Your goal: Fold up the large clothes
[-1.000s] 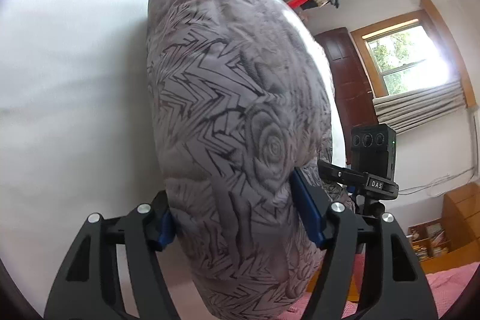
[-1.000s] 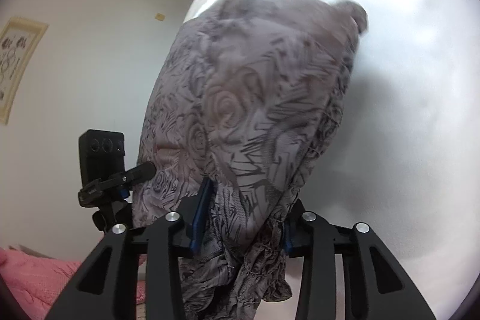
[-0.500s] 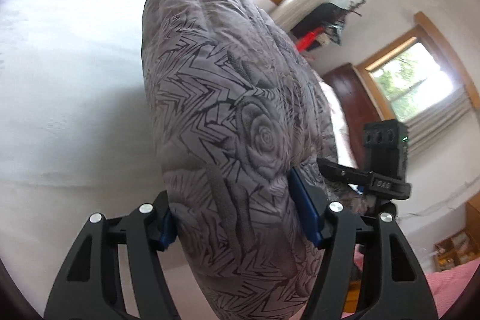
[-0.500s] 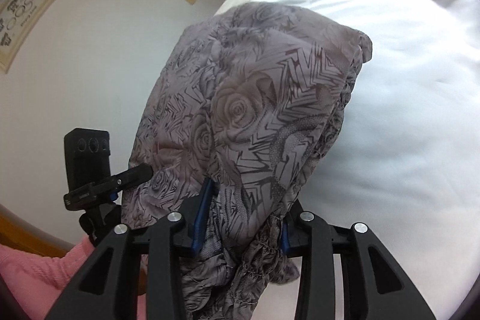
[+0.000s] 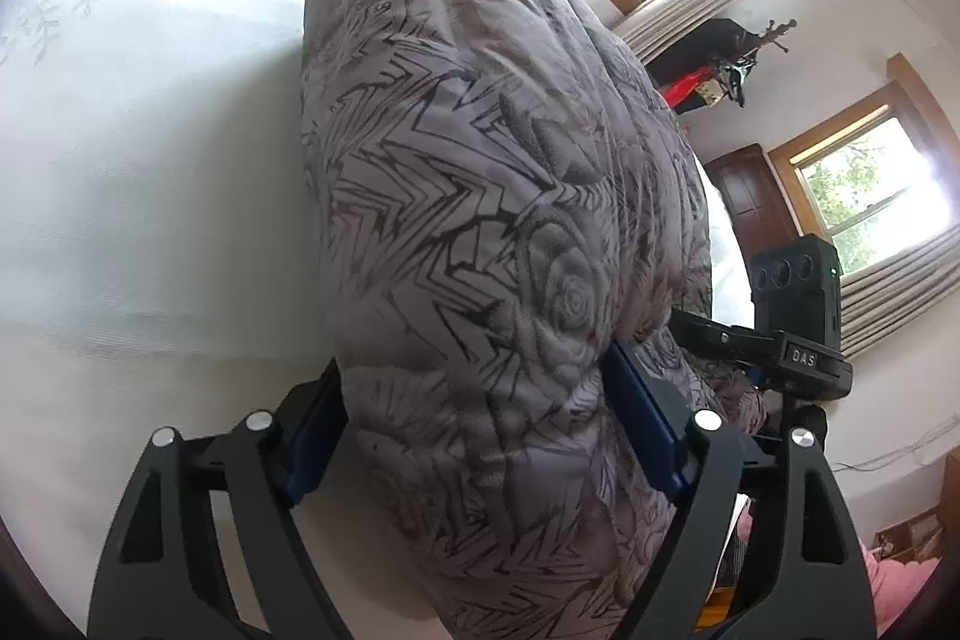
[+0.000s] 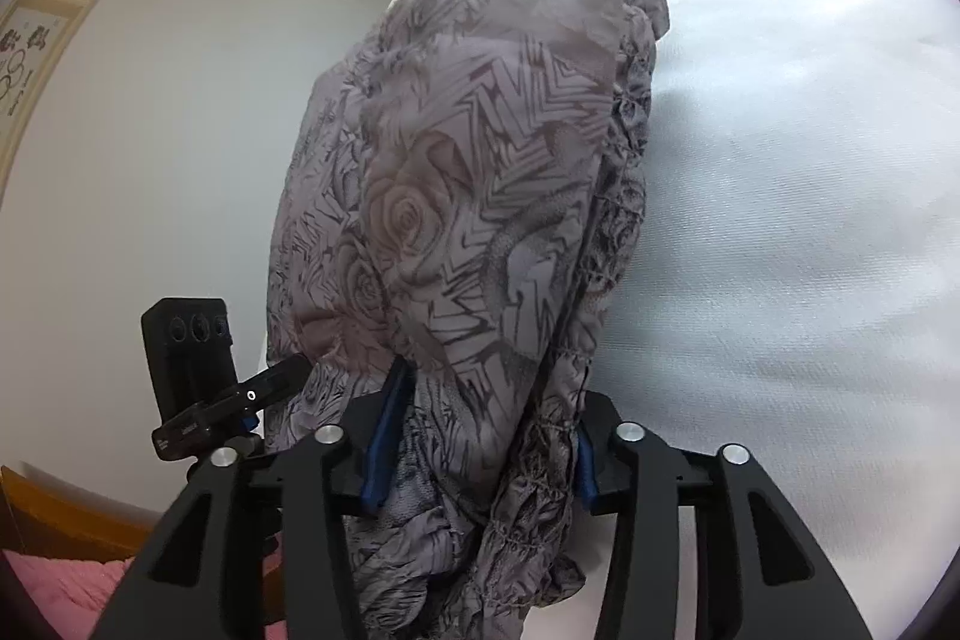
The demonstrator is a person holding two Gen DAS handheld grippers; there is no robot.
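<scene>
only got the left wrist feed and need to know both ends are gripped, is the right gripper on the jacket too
observer: yes, the right gripper has the grey patterned jacket between its pads. Its jaws have just been opening, with cloth touching both pads.
operator: which part of it
observer: the gathered elastic hem, which runs down the right-hand side of the picture into the jaws.
operator: anything dangling
observer: yes, a crumpled bunch of cloth hangs below the pads, toward the camera.
</scene>
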